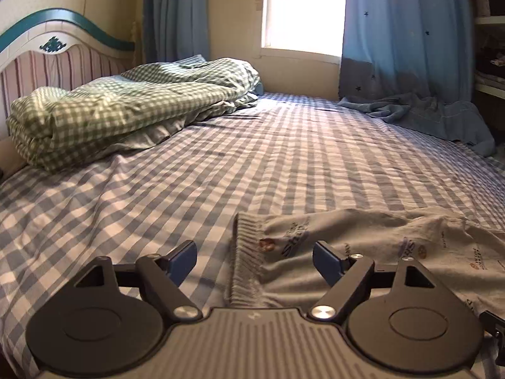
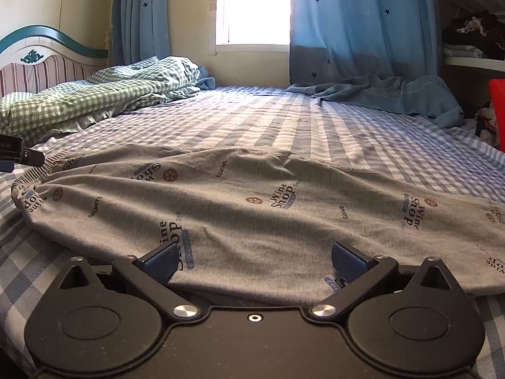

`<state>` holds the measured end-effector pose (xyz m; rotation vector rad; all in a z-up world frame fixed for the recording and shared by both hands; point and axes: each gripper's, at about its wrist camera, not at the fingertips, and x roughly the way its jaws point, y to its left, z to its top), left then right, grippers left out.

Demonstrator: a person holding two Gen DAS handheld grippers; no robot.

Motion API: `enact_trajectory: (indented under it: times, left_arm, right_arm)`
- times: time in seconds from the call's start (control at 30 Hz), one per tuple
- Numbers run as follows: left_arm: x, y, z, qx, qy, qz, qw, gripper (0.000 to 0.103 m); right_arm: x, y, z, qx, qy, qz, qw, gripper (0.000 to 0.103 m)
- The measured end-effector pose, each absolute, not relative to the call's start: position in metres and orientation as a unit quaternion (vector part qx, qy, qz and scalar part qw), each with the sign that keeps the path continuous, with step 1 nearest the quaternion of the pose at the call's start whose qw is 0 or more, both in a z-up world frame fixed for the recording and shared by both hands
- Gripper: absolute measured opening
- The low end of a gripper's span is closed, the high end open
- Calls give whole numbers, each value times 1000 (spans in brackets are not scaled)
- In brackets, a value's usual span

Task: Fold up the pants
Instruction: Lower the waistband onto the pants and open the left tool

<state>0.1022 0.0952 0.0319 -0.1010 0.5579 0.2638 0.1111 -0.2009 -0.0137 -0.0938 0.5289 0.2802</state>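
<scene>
Grey pants [image 2: 252,195] printed with "Wine Shop" logos lie spread across the blue checked bed sheet [image 2: 284,120], ribbed end to the left. In the left wrist view that ribbed hem [image 1: 244,252] lies on the sheet below and between the fingers of my left gripper [image 1: 254,257]. This gripper is open and its pads touch nothing. My right gripper [image 2: 254,254] hovers open over the near edge of the pants, with the cloth lying loose beneath it. A part of the left gripper's body [image 2: 19,154] shows at the far left by the ribbed end.
A green checked duvet [image 1: 126,107] is bundled at the back left against the striped headboard [image 1: 56,63]. A blue cloth heap [image 1: 426,113] lies at the back right under the blue curtain [image 1: 404,31]. Shelves [image 2: 473,53] and a red object [image 2: 498,110] stand at the right.
</scene>
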Motion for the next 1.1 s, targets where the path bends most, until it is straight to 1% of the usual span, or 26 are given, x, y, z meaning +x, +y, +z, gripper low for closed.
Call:
enact_trajectory:
  times: [0.03, 0.1, 0.17, 0.33, 0.47, 0.5, 0.53, 0.6, 0.67, 0.73, 0.9, 0.97, 1.0, 1.07, 1.1]
  left_arm:
    - [108, 88, 35, -45, 273, 119, 954, 92]
    - [120, 71, 38, -37, 270, 90, 958, 94]
    - [133, 51, 37, -29, 269, 57, 961, 98]
    - [164, 9, 10, 16, 302, 17, 953, 98]
    - [176, 1, -21, 74, 330, 55, 940, 98]
    - [175, 5, -26, 72, 334, 60, 938, 99]
    - [174, 12, -28, 51, 334, 60, 939, 103]
    - [174, 28, -28, 1, 338, 48, 940, 103]
    - [174, 38, -30, -27, 342, 37, 939, 103]
    - [173, 39, -28, -25, 341, 38, 939, 103]
    - [174, 34, -29, -13, 344, 42, 938, 103]
    - [174, 35, -29, -17, 344, 40, 938, 103]
    - [175, 34, -29, -17, 344, 40, 938, 103]
    - [176, 32, -28, -14, 344, 42, 938, 103]
    - [176, 31, -28, -13, 344, 42, 938, 103]
  right_arm:
    - [111, -199, -12, -47, 256, 140, 955, 102]
    - [112, -197, -8, -49, 250, 143, 956, 102]
    - [114, -196, -7, -52, 250, 141, 956, 102]
    - [120, -207, -16, -70, 276, 118, 951, 102]
    - [115, -237, -16, -77, 276, 97, 953, 102]
    - [114, -247, -14, -79, 274, 88, 954, 102]
    - [114, -257, -12, -78, 274, 82, 955, 102]
    - [123, -273, -3, -77, 272, 77, 956, 102]
    - [141, -285, 8, -68, 267, 97, 956, 102]
    - [172, -293, 22, -33, 272, 147, 950, 102]
    - [264, -285, 33, 75, 318, 297, 897, 102]
    - [298, -272, 30, 94, 338, 328, 877, 102]
    - [313, -265, 27, 94, 352, 341, 866, 101]
    - [336, -249, 24, 83, 374, 355, 853, 90]
    - [343, -242, 23, 73, 380, 356, 851, 78]
